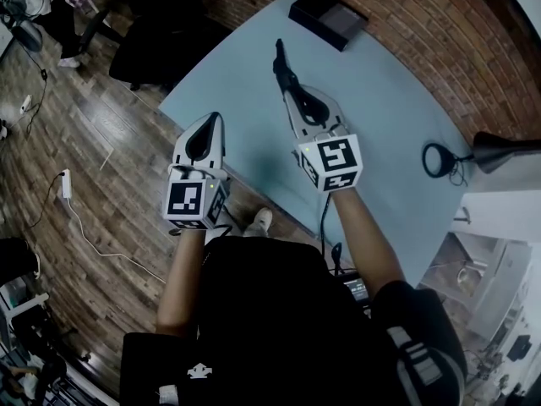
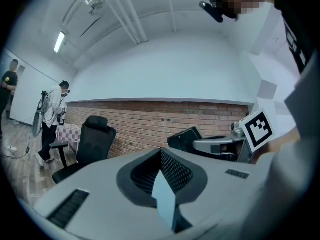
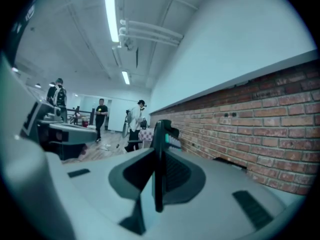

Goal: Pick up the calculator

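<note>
Inside the right claw [image 3: 158, 176], the calculator [image 3: 160, 136] shows only its thin edge.

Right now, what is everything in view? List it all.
calculator: one, dark, edge-on in right gripper
table: one, pale blue, beside brick wall
box: one, black, table's far end
ring with cable: one, black, table's right side
chair: one, black, left of table
power strip: one, white, on wood floor
people: several, far across the room
left gripper: grey, shut, empty
right gripper: grey, shut on calculator
</note>
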